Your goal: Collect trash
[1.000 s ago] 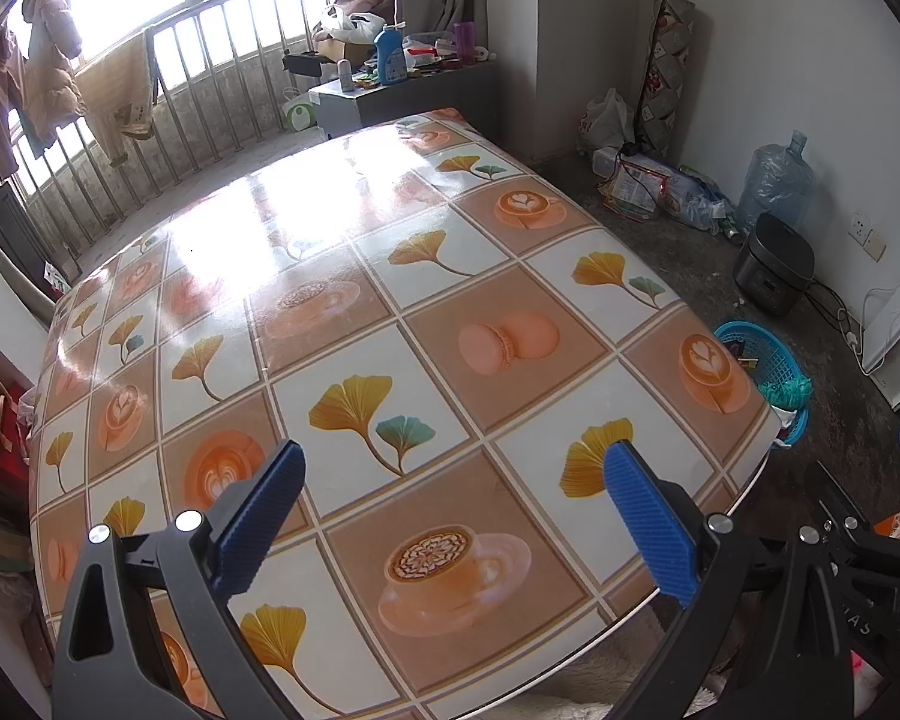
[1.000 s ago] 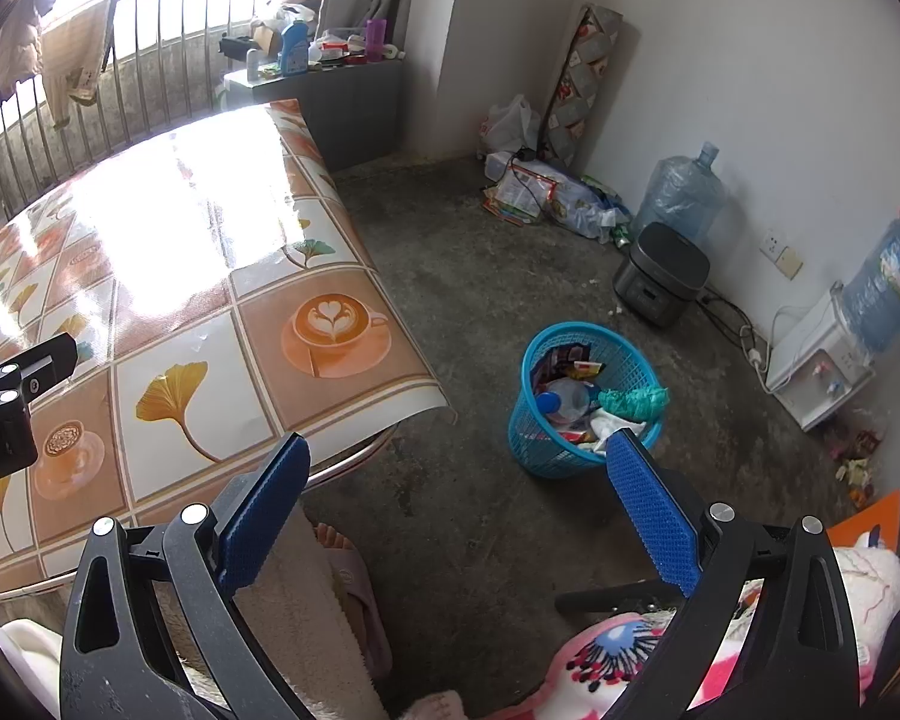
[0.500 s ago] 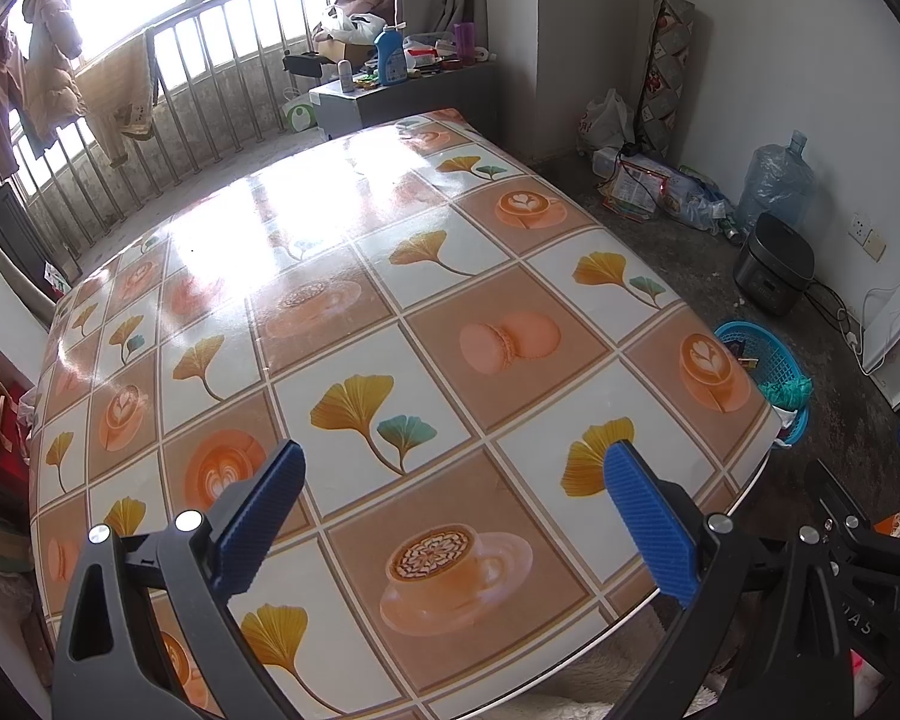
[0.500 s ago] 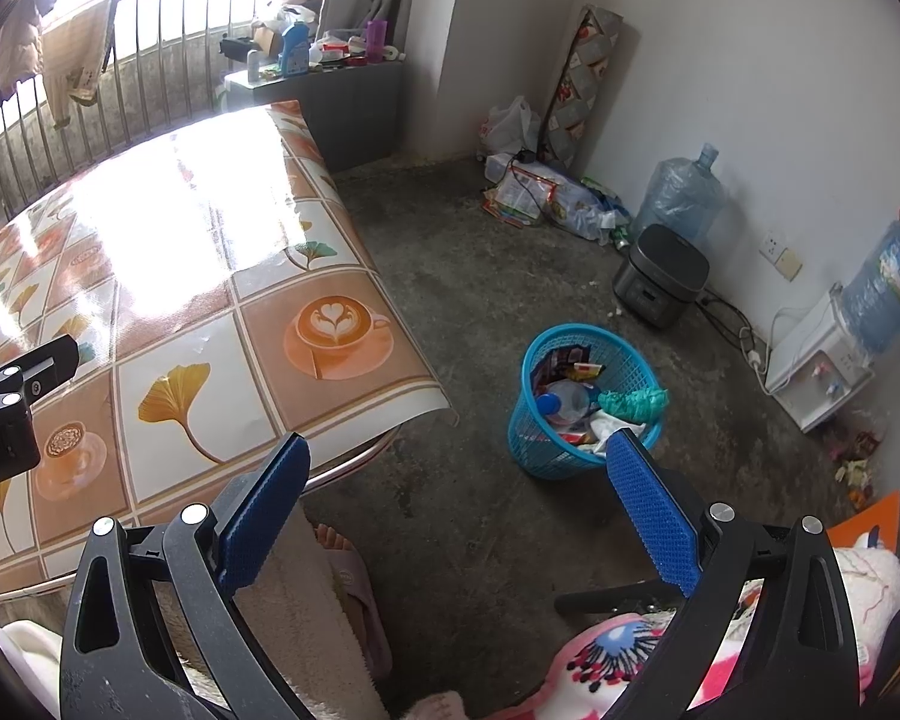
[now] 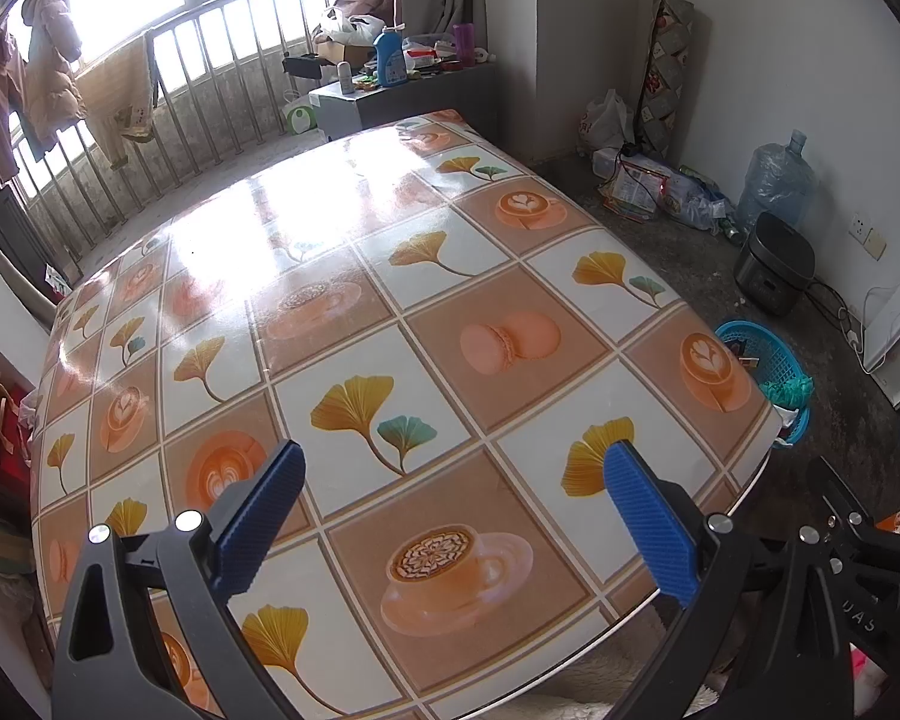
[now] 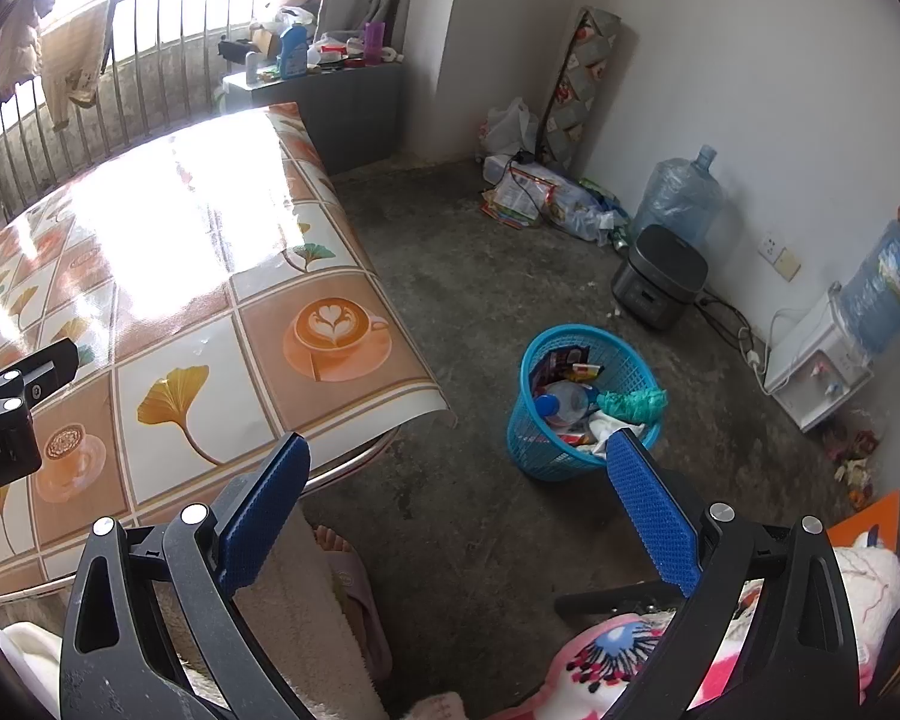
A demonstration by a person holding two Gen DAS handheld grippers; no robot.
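Left gripper (image 5: 453, 519) over the table (image 5: 342, 276), fingers apart, empty. Right gripper (image 6: 459, 507) past the table's right edge, above the floor (image 6: 486, 312), fingers apart, empty. No trash visible on the table.

Blue basket (image 6: 582, 402) on the floor, near the table's right corner: holds wrappers, a bottle, a green bag (image 6: 633, 402) draped on the rim.

Risk: basket looks full; anything added may spill over the rim.

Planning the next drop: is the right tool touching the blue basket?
Apart. The right wrist view shows the open right tool held above bare floor, short of the blue basket.
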